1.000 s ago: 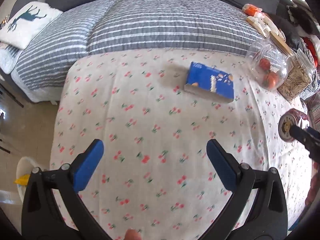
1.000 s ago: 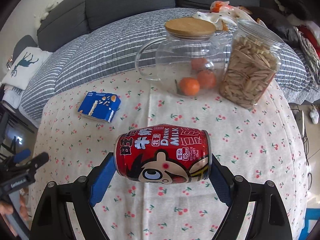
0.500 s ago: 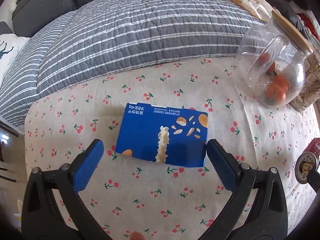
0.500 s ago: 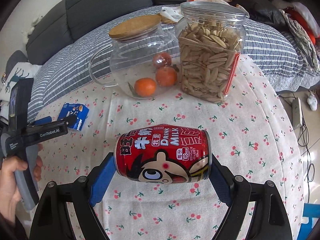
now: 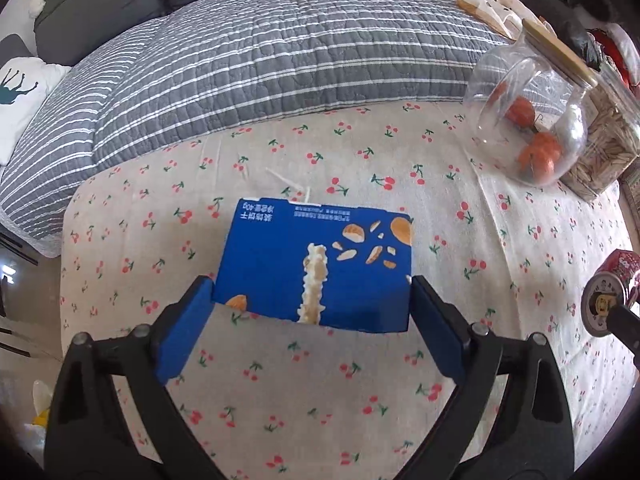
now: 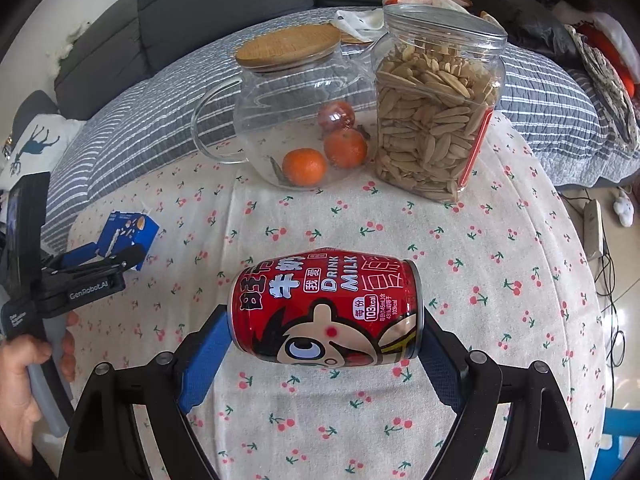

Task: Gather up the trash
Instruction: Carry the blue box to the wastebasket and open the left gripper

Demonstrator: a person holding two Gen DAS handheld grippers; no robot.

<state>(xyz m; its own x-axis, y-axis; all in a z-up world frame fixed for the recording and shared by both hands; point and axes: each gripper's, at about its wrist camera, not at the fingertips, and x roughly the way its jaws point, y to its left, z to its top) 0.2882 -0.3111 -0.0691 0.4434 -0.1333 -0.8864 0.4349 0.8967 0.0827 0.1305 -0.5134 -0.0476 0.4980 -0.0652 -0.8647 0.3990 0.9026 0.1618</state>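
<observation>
Got the can [image 6: 326, 316] clamped in my right gripper [image 6: 324, 344], pinched end to end, so its long axis runs sideways across the jaws, top to my right. It's held above the middle of the counter [image 6: 520, 280], freeing that hand to just carry it.

My left gripper [image 5: 311, 304] is around the box [image 5: 316, 268], which lies flat near the counter's left edge. Its jaws sit at the two near corners, touching or close to it. I can't tell if it's actually squeezed yet. The box's long side runs across the jaws, print upside down to me. Jug [image 6: 288, 116] and jar [image 6: 434, 112] stay at the far edge, not trash I'd guess.
</observation>
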